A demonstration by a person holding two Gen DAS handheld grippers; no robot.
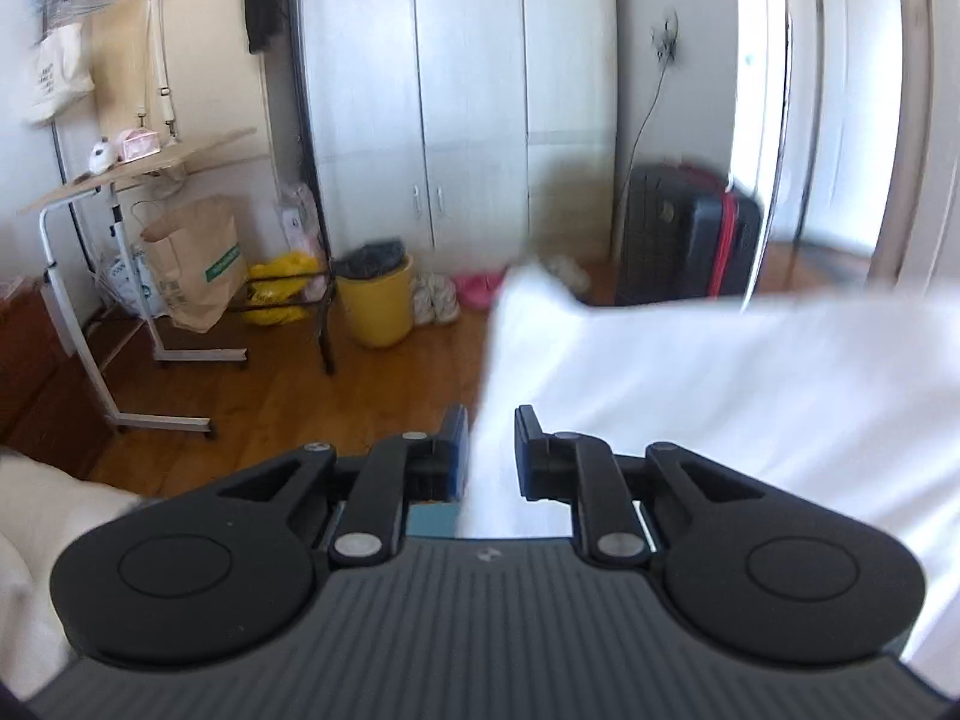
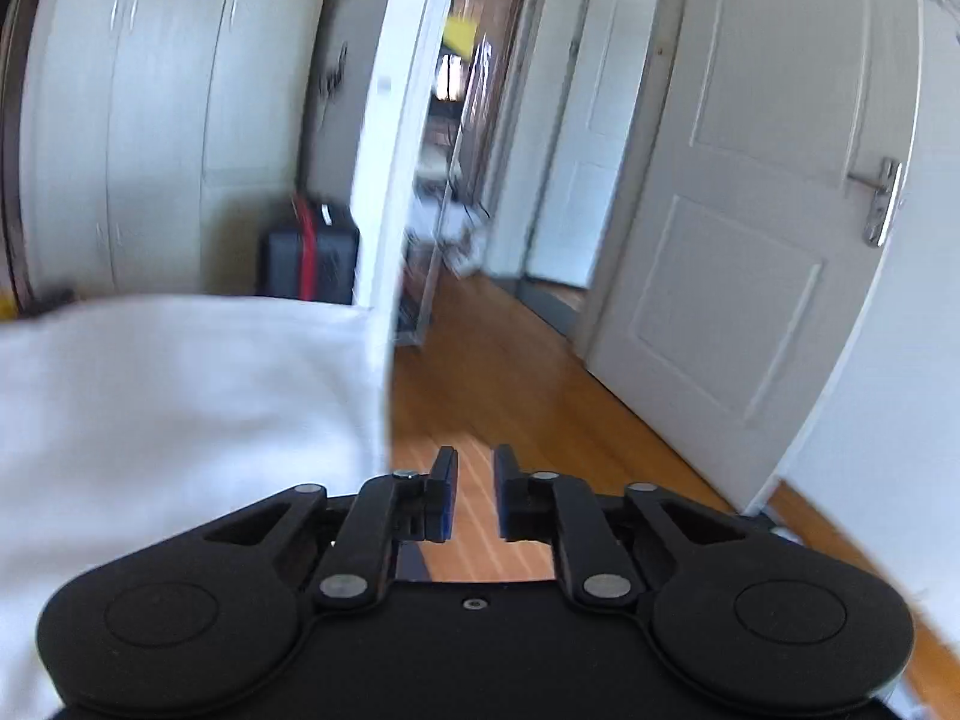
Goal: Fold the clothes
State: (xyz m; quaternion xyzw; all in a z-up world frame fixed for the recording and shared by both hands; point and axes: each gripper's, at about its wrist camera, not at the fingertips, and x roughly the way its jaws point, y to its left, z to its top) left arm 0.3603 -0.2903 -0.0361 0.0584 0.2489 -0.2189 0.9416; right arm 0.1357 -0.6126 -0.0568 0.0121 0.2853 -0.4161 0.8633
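Observation:
A white garment [image 1: 690, 372] hangs in the air in the left wrist view. One edge of it runs down between the fingers of my left gripper [image 1: 492, 450], whose jaws stand a little apart around the cloth. The same white garment [image 2: 180, 396] fills the left half of the right wrist view. My right gripper [image 2: 475, 492] is just to the right of its edge, with a narrow gap between the jaws and only the wooden floor showing through it. The frames are blurred.
A white wardrobe [image 1: 456, 90], a yellow bin [image 1: 378, 306], a paper bag [image 1: 198, 258], a side table [image 1: 138, 168] and a dark suitcase [image 1: 684, 234] stand ahead. An open white door [image 2: 750, 210] and a hallway are on the right. White bedding [image 1: 36, 540] lies at the lower left.

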